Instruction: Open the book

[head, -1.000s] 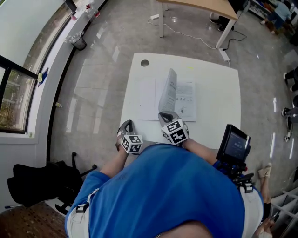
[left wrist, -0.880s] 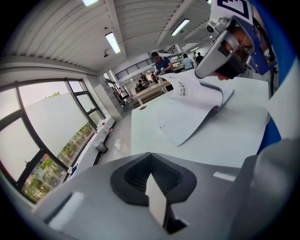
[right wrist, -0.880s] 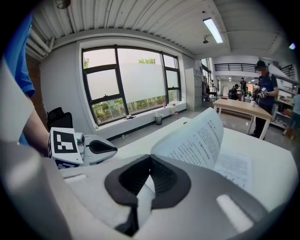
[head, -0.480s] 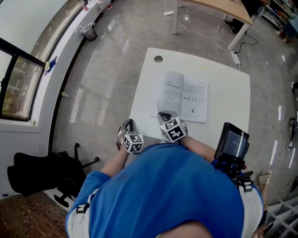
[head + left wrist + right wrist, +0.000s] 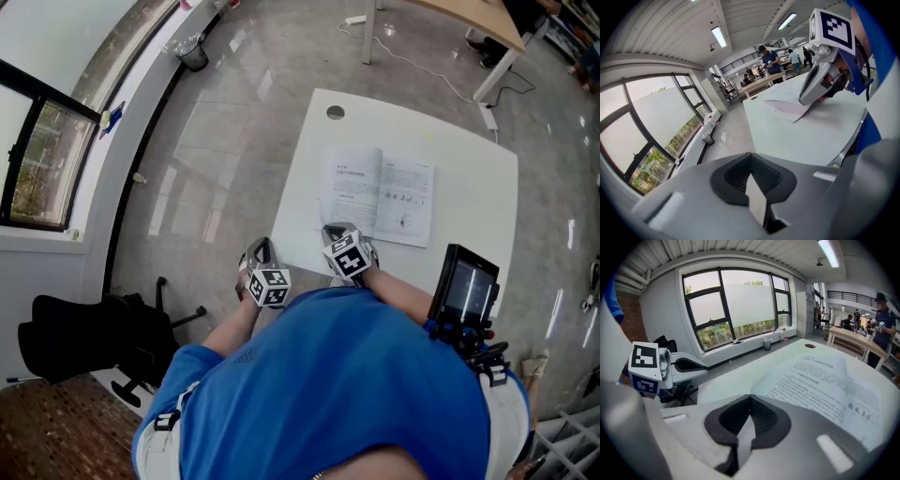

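Note:
The book (image 5: 380,195) lies open and flat on the white table (image 5: 469,178), printed pages up. My right gripper (image 5: 333,231) is shut at the book's near left corner, and nothing shows between its jaws. The right gripper view has the left page (image 5: 820,380) just beyond its closed jaws (image 5: 749,416). My left gripper (image 5: 258,249) is shut and holds nothing, hanging off the table's near left edge, over the floor. From the left gripper view, the right gripper (image 5: 820,79) tips down onto the page edge (image 5: 787,98).
A dark screen on a mount (image 5: 464,286) stands at my right by the table's near edge. A round hole (image 5: 336,112) marks the table's far left corner. A black chair (image 5: 84,337) is on the floor at left. A wooden table (image 5: 469,19) stands beyond.
The leaf that stood upright in the middle of the book has dropped to the left and now lies flat. The right gripper has sunk slightly toward the book's near edge.

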{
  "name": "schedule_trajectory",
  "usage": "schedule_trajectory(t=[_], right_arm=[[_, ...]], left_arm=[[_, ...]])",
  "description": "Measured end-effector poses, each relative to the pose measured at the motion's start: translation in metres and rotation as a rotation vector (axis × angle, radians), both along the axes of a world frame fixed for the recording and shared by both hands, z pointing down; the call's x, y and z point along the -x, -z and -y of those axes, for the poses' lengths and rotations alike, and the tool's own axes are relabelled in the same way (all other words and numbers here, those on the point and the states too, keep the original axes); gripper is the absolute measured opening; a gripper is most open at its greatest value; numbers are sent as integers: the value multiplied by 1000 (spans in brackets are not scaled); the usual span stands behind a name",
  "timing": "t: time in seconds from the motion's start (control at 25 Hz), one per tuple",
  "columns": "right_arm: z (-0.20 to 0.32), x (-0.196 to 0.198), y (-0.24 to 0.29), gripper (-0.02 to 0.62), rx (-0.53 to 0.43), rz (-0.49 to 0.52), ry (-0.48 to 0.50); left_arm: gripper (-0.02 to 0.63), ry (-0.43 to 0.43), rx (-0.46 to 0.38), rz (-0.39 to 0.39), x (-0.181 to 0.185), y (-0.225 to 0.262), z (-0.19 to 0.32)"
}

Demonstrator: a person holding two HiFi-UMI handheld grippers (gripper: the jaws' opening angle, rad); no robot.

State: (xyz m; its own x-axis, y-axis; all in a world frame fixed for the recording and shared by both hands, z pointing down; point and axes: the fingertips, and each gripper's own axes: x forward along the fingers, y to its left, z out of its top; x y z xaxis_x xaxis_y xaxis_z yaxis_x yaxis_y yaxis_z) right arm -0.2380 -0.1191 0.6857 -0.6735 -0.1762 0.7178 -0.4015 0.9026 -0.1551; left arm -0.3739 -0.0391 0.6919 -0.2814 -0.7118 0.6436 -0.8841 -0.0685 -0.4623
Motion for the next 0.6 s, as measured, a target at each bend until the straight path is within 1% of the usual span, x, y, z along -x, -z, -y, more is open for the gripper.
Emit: schedule_trajectory(t=[0.32, 0.6], right_arm=[[-9, 0, -14, 3, 40, -57, 0], [-12, -2, -20, 5, 50, -77, 0]], left_arm=[[8, 27, 15, 5, 10, 9, -19], [8, 30, 17, 6, 10, 12, -23]])
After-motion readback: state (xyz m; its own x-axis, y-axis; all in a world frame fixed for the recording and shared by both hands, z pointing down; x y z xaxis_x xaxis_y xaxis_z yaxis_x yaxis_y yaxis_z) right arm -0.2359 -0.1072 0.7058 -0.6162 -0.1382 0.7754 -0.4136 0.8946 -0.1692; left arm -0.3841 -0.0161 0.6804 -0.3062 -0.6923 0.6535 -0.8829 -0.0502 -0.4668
